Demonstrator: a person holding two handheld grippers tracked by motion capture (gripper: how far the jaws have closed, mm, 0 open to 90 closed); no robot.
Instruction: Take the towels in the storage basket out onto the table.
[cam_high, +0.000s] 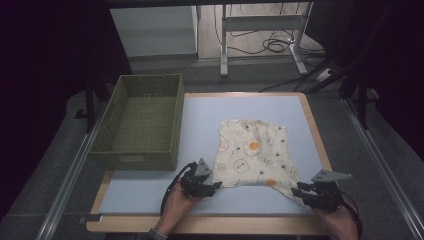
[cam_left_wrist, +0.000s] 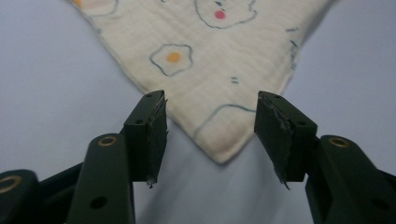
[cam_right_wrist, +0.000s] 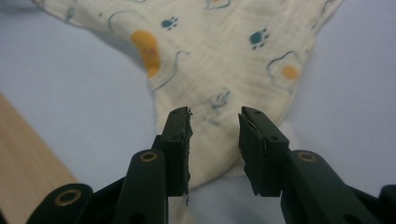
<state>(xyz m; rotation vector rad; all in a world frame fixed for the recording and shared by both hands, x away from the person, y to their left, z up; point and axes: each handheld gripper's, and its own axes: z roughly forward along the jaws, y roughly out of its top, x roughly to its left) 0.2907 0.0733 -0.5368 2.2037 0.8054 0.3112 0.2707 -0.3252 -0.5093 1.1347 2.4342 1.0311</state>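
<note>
Both grippers, left and right, jaws parted and gripping nothing, sit at the near corners of the cloth lying flat on the table; next likely: pinch both corners.

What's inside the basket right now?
The basket shows only its own woven green floor and walls; nothing lies on the visible floor. Its near wall hides a strip of the floor just behind it. The cloth lies beside it on the table.

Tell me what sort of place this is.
Probably a lab or workshop set up for recording: a pale-topped work table, loose cables on the floor beyond it, and metal desk legs behind.
</note>
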